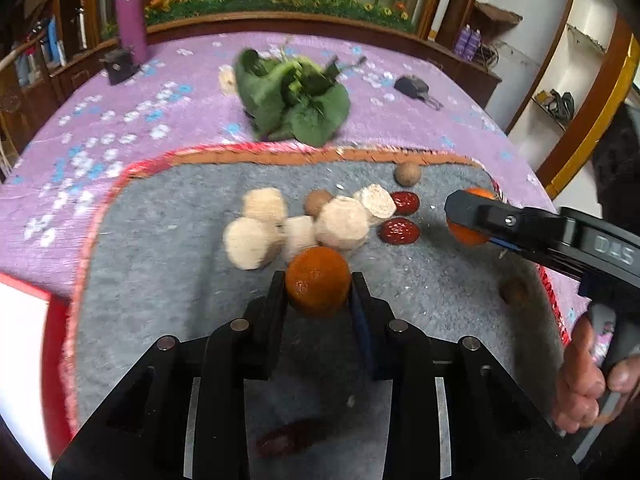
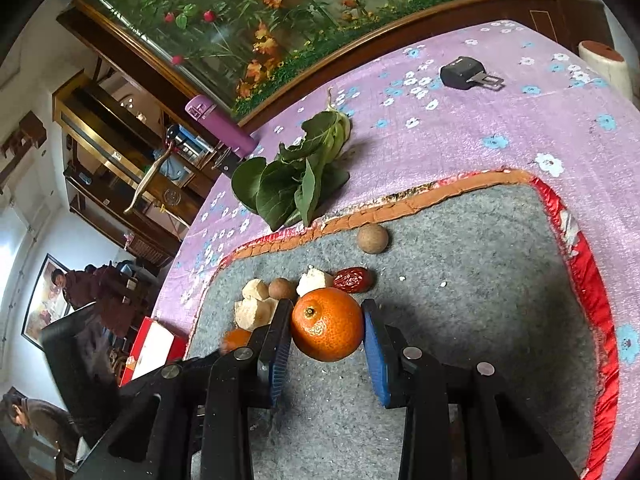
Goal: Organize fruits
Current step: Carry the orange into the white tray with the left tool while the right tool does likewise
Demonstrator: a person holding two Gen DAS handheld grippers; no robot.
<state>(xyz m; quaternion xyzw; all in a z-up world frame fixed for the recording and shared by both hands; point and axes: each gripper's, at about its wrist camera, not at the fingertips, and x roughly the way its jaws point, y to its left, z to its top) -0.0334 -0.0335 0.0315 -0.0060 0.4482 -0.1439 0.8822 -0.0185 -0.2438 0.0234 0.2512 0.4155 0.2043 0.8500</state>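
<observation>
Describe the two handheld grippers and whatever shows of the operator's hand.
Both grippers, left gripper and right gripper, are matte black plastic with angular linkage arms and round silver pivot pins. The flat fingers carry ribbed blue pads. The right one's body bears raised "DAS" lettering. A bare hand grips its grey handle; no cables visible.
</observation>
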